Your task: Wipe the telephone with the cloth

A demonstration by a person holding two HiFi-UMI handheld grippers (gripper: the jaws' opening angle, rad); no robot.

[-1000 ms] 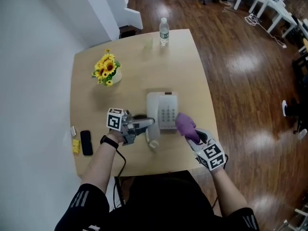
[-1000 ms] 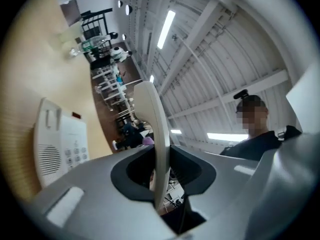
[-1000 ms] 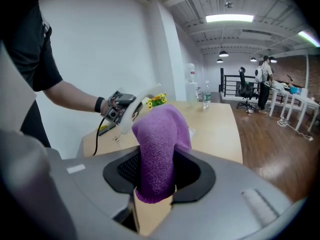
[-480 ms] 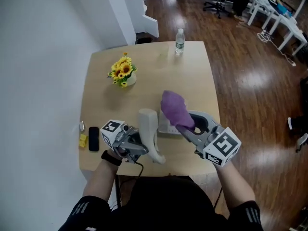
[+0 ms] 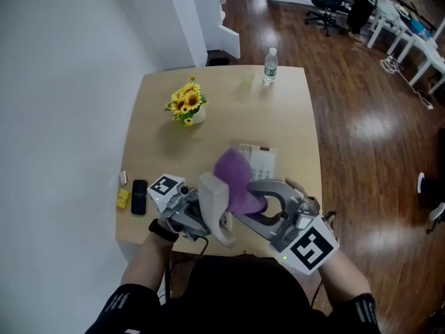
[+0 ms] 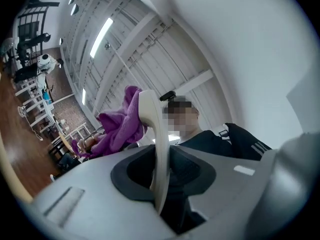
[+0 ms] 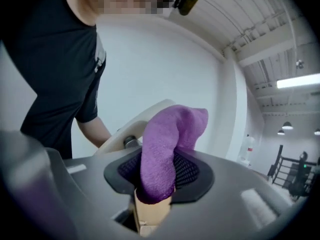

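Note:
The white telephone base (image 5: 258, 161) lies on the wooden table (image 5: 292, 124), its cradle bare. My left gripper (image 5: 207, 213) is shut on the white handset (image 5: 214, 202), which is raised off the table toward me. In the left gripper view the handset (image 6: 154, 149) stands edge-on between the jaws, and the purple cloth (image 6: 118, 126) sits against its far end. My right gripper (image 5: 249, 204) is shut on the purple cloth (image 5: 235, 181) and presses it on the handset's right side. In the right gripper view the cloth (image 7: 167, 144) stands up from the jaws, the handset (image 7: 131, 126) behind it.
A vase of sunflowers (image 5: 186, 104) stands at the table's back left and a water bottle (image 5: 270, 66) at the back edge. A black device (image 5: 139, 197) and a yellow item (image 5: 123, 199) lie by the left edge. Wood floor and office chairs (image 5: 327, 9) lie beyond.
The left gripper lifted the handset off the base and up toward me. The right gripper rose with the cloth and brought it against the handset.

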